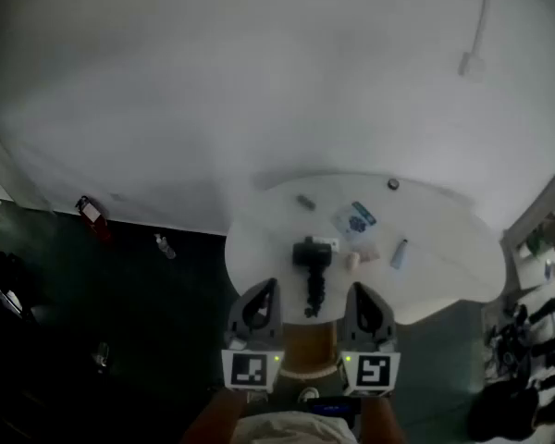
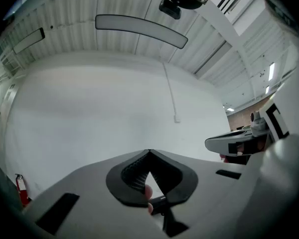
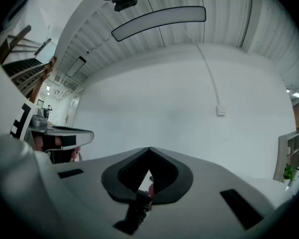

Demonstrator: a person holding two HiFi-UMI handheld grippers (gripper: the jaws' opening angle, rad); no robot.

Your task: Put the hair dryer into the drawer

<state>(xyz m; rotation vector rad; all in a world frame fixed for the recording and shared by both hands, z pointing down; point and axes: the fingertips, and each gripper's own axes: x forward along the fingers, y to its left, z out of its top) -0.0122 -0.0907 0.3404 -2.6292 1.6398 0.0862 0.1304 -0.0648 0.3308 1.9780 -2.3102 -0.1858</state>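
The black hair dryer (image 1: 313, 259) lies on the white table (image 1: 444, 257), its handle towards me. My left gripper (image 1: 269, 287) and right gripper (image 1: 357, 289) hover level at the table's near edge, one on each side of the handle, touching nothing. Both are shut with nothing between the jaws. In the left gripper view the jaws (image 2: 149, 152) meet at a point, and a bit of the dryer (image 2: 162, 204) shows below them. The right gripper view shows the same closed tips (image 3: 149, 149) above the dryer's ribbed handle (image 3: 138, 210). No drawer is clearly seen.
On the table lie a blue and white packet (image 1: 355, 218), a pale tube (image 1: 400, 252), a small pinkish item (image 1: 355, 261) and a small dark piece (image 1: 304, 202). A red fire extinguisher (image 1: 91, 213) and a bottle (image 1: 165, 246) are on the dark floor at left. Cluttered shelves (image 1: 546, 239) stand at right.
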